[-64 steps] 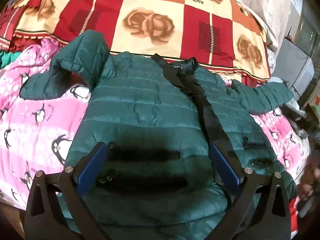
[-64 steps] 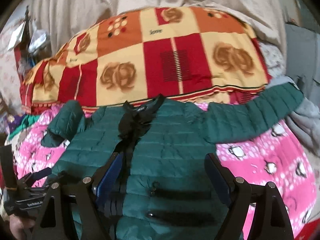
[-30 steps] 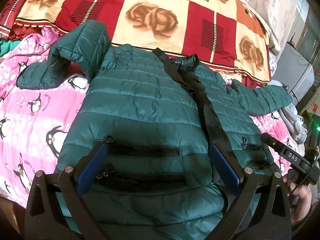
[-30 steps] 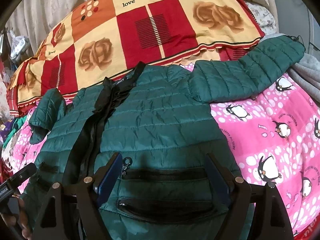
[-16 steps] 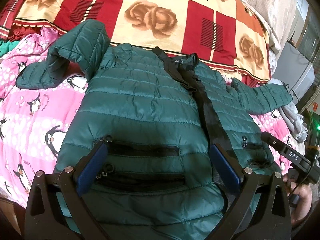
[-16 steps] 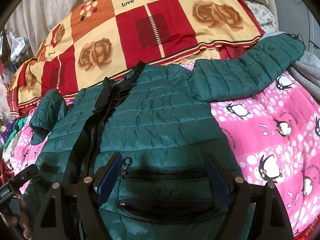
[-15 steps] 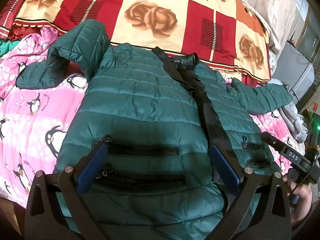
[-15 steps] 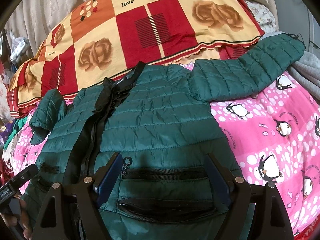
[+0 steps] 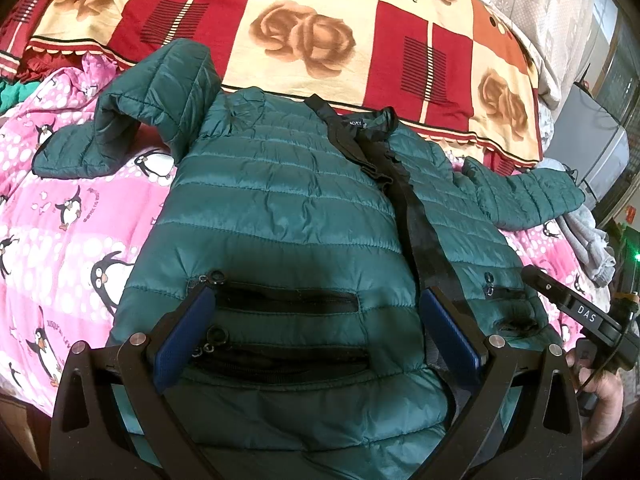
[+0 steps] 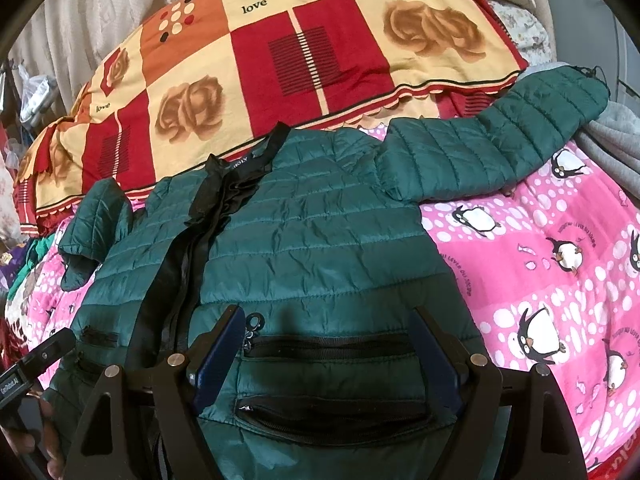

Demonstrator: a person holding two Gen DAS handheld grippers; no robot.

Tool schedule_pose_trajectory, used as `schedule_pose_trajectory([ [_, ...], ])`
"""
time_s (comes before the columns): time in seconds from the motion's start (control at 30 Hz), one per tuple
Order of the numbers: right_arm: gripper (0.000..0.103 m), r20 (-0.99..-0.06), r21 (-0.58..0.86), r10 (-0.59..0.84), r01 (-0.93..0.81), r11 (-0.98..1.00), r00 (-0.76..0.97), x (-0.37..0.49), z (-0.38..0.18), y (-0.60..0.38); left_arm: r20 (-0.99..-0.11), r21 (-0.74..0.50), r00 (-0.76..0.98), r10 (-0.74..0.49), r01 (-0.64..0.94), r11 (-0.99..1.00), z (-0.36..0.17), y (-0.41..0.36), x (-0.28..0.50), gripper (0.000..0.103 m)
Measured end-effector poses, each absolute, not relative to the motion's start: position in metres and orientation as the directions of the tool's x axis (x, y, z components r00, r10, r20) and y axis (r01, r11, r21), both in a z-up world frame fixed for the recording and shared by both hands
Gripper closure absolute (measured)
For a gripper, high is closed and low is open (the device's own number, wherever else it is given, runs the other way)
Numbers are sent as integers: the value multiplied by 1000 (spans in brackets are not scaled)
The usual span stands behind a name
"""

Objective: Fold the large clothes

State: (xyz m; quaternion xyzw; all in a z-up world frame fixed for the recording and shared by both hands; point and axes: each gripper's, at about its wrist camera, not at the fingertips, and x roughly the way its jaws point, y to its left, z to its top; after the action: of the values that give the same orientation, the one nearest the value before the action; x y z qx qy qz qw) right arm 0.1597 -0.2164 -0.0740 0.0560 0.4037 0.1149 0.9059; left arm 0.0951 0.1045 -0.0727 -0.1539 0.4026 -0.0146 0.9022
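Both tongs, left (image 9: 316, 320) and right (image 10: 326, 344), gape above the jacket's (image 9: 280, 208) hem.

A green puffy jacket (image 10: 320, 240) lies flat on a pink penguin blanket (image 10: 552, 272). One sleeve (image 10: 492, 148) reaches out to the side. The right hand-held gripper (image 10: 328, 344) hangs wide apart over two black pocket zippers (image 10: 328, 344). A red rose quilt (image 10: 280, 60) lies behind.

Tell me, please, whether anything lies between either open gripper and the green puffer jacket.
Nothing visible does: the left gripper and right gripper both sit open directly over the green puffer jacket hem.
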Motion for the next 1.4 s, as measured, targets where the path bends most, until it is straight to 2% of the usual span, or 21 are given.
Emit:
schedule_pose_trajectory([
  [0.27,21,-722,157,242,-187,970,649,158,-72,-209,-722,-291,676,-151,-97,952,-73,104,95,1],
  [0.57,21,-726,200,261,-168,965,637,159,-74,-215,-721,-292,676,-151,-98,951,-73,104,95,1],
  [1.4,21,-726,202,263,-168,965,636,160,-74,-216,-722,-291,676,-151,-98,952,-73,104,95,1],
])
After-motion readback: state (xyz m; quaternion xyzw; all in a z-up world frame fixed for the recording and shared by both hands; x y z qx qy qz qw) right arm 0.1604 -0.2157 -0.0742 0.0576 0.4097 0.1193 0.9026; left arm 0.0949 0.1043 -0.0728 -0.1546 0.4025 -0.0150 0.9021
